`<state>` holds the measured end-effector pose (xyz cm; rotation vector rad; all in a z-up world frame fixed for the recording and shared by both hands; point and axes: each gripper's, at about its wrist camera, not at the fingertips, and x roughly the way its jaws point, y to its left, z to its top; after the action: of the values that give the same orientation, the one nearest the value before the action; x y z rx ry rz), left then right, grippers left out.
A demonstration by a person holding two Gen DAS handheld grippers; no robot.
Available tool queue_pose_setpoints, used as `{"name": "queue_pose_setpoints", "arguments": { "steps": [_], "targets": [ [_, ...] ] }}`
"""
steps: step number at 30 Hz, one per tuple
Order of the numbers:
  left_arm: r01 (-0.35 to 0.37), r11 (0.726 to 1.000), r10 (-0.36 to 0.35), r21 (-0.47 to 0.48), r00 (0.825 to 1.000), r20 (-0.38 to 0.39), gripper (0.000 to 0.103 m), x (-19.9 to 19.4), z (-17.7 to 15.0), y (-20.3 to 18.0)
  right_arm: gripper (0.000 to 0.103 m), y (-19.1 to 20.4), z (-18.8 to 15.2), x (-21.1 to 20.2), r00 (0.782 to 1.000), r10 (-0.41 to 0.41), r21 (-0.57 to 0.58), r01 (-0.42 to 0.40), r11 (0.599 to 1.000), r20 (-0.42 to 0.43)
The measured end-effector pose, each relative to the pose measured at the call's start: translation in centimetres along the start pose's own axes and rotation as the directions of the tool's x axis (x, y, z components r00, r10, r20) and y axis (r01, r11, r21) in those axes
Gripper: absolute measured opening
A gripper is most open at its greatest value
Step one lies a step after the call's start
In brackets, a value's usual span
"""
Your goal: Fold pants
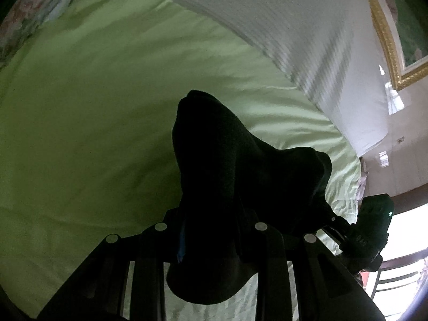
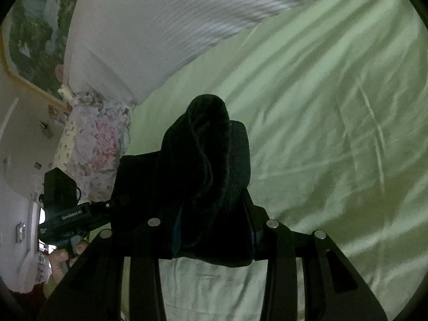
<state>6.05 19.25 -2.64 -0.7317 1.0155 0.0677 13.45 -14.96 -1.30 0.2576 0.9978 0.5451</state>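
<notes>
The black pants (image 1: pixel 214 165) hang bunched between both grippers above the light green bed sheet (image 1: pixel 93 120). My left gripper (image 1: pixel 211 224) is shut on one part of the cloth, which covers its fingertips. The right gripper shows at the right edge of the left wrist view (image 1: pixel 371 230), also gripping the pants. In the right wrist view my right gripper (image 2: pixel 214 219) is shut on a thick wad of black pants (image 2: pixel 206 160). The left gripper (image 2: pixel 67 214) shows at the left there, held by a hand, with cloth stretched toward it.
A white quilted headboard (image 1: pixel 267 13) runs along the far side of the bed. A floral pillow (image 2: pixel 91 144) lies near it. A gold-framed picture (image 1: pixel 396 40) hangs on the wall. The green sheet (image 2: pixel 334 133) is wrinkled.
</notes>
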Motion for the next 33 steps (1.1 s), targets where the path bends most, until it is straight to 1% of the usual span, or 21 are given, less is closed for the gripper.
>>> {"name": "queue_pose_setpoints", "arguments": {
  "steps": [4,6,8,11,12,14,16,21,23,25,27,28,29,33],
  "targets": [
    [-0.015,1.000,0.015,0.007,1.000,0.000,0.027,0.1,-0.3,0.3,0.040,-0.7,0.0,0.5,1.000,-0.005,0.007,0.005,1.000,-0.012],
    [-0.020,1.000,0.020,0.013,1.000,-0.003,0.029,0.2,-0.4,0.2,0.042,-1.0,0.0,0.7,1.000,-0.015,0.006,0.015,1.000,-0.018],
    [-0.025,1.000,0.025,0.013,1.000,-0.006,0.031,0.4,-0.4,0.3,0.046,-1.2,0.0,1.0,0.999,-0.043,-0.002,0.043,0.999,-0.030],
    [-0.042,0.999,0.042,0.004,0.999,-0.010,0.039,0.7,-0.4,0.6,0.048,-1.6,0.0,1.2,0.996,-0.080,-0.014,0.080,0.997,-0.035],
    [-0.052,0.999,0.052,0.002,0.999,-0.010,0.043,0.8,-0.4,0.7,0.048,-1.7,0.0,1.1,0.996,-0.084,-0.016,0.084,0.996,-0.034],
    [-0.072,0.997,0.072,0.001,0.997,-0.011,0.047,0.8,-0.5,0.9,0.053,-1.8,0.0,1.0,0.994,-0.100,-0.025,0.099,0.995,-0.034],
    [-0.087,0.996,0.087,0.001,0.996,-0.010,0.054,0.8,-0.7,1.0,0.057,-1.8,-0.1,0.9,0.993,-0.111,-0.037,0.110,0.993,-0.034],
    [-0.123,0.992,0.123,0.013,0.992,-0.007,0.062,0.3,-1.0,0.7,0.062,-1.0,-0.1,0.5,0.990,-0.135,-0.073,0.132,0.988,-0.030],
    [-0.131,0.991,0.131,0.023,0.991,-0.004,0.065,0.0,-1.2,0.6,0.067,-0.4,-0.2,0.2,0.990,-0.137,-0.098,0.135,0.986,-0.021],
    [-0.155,0.987,0.155,0.034,0.988,0.008,0.069,-0.5,-1.5,0.4,0.071,0.2,-0.3,-0.1,0.990,-0.142,-0.119,0.139,0.983,-0.016],
    [-0.166,0.985,0.165,0.044,0.986,0.022,0.072,-1.0,-2.0,0.2,0.073,1.0,-0.4,-0.4,0.989,-0.148,-0.147,0.145,0.978,-0.009],
    [-0.169,0.984,0.168,0.046,0.985,0.028,0.073,-1.3,-2.2,0.1,0.076,1.3,-0.5,-0.6,0.988,-0.152,-0.158,0.149,0.976,-0.006],
    [-0.169,0.984,0.167,0.049,0.985,0.033,0.074,-1.5,-2.3,-0.1,0.078,1.6,-0.6,-0.7,0.988,-0.156,-0.172,0.154,0.973,-0.002],
    [-0.169,0.984,0.166,0.058,0.985,0.047,0.075,-2.3,-3.0,-0.6,0.081,2.8,-1.0,-1.5,0.989,-0.146,-0.227,0.145,0.963,0.014]
  ]
}}
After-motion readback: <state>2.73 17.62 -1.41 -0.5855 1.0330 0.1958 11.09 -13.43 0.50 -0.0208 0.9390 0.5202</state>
